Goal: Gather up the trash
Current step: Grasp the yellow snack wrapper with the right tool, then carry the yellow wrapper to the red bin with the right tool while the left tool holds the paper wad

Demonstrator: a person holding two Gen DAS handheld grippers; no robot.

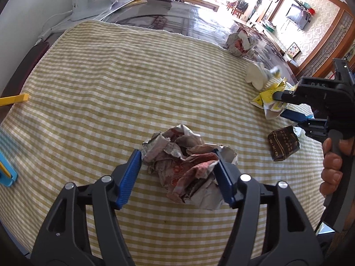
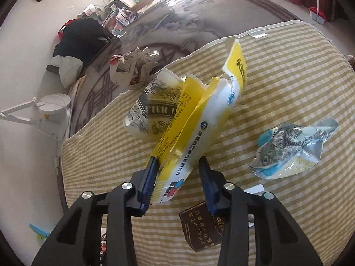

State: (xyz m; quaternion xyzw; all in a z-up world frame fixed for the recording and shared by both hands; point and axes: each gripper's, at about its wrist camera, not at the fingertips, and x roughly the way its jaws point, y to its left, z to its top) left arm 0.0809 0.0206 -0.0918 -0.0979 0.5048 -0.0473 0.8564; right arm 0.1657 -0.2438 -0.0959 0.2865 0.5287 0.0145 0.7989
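Note:
A crumpled red-and-white paper wad (image 1: 188, 161) lies on the yellow checked cloth (image 1: 111, 77). My left gripper (image 1: 177, 173) is open and straddles it, one blue pad on each side. A torn yellow-and-white carton (image 2: 199, 119) lies between the fingers of my right gripper (image 2: 179, 181), which is open around its near end; the carton (image 1: 268, 98) and the right gripper (image 1: 286, 105) also show in the left wrist view. A brown packet (image 1: 284, 144) lies beside it, also in the right wrist view (image 2: 199, 226).
A silver-blue foil wrapper (image 2: 292, 148) lies right of the carton. A crushed paper cup (image 2: 150, 110) sits behind the carton. Another paper wad (image 1: 239, 43) sits on the bare glossy tabletop (image 1: 188, 15). White crumpled paper (image 1: 257, 75) lies nearby. A yellow clip (image 1: 15, 99) lies at the left edge.

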